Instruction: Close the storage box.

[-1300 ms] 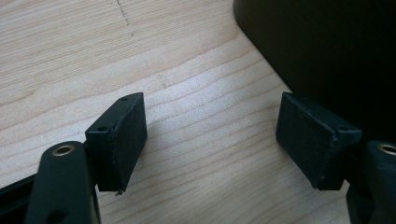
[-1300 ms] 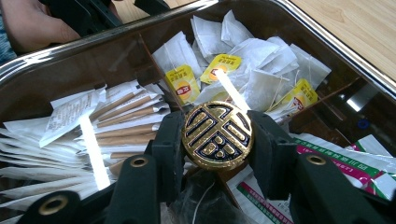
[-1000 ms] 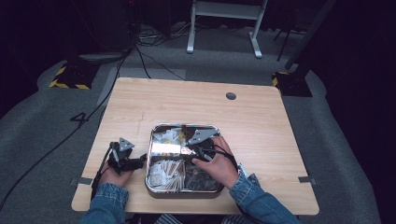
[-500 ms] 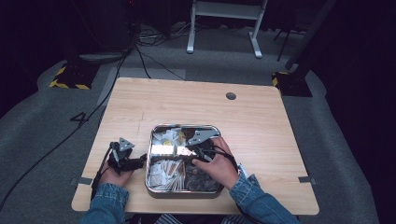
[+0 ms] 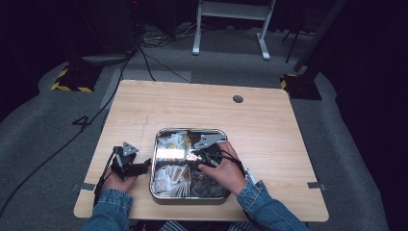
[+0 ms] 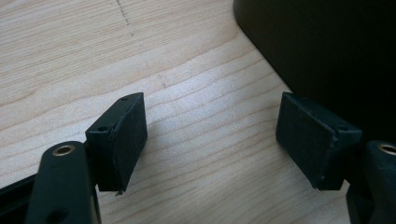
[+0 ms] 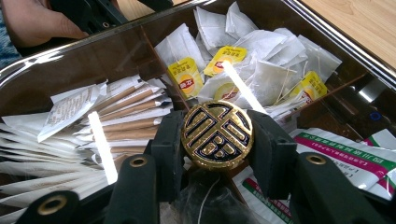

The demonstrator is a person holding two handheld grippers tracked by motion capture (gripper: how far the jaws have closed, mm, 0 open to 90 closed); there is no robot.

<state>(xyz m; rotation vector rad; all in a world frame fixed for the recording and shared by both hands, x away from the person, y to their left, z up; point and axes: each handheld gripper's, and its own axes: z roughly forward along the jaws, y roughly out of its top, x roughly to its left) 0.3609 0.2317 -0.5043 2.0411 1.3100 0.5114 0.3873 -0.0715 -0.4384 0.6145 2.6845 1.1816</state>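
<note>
A round black-and-gold knob (image 7: 217, 134) with an ornate pattern sits between the jaws of my right gripper (image 7: 215, 140), which is shut on it over the metal tray (image 7: 336, 39). From above, the right gripper (image 5: 195, 157) is over the middle of the tray (image 5: 155, 144), where the dividers meet. Beneath it lie tea bags with yellow tags (image 7: 243, 70), paper stick sachets (image 7: 116, 116) and green-and-pink packets (image 7: 345, 154). My left gripper (image 6: 210, 140) rests open just above the bare wood, its pads (image 6: 122, 135) wide apart, beside the tray's dark outer wall (image 6: 327, 46). In the high view the left gripper (image 5: 142, 165) lies left of the tray.
The wooden table (image 5: 202, 106) has a round cable hole (image 5: 237, 99) at the back right. Cables (image 5: 72, 139) trail off the left edge onto the grey floor. A white stand's legs (image 5: 231, 29) are beyond the table.
</note>
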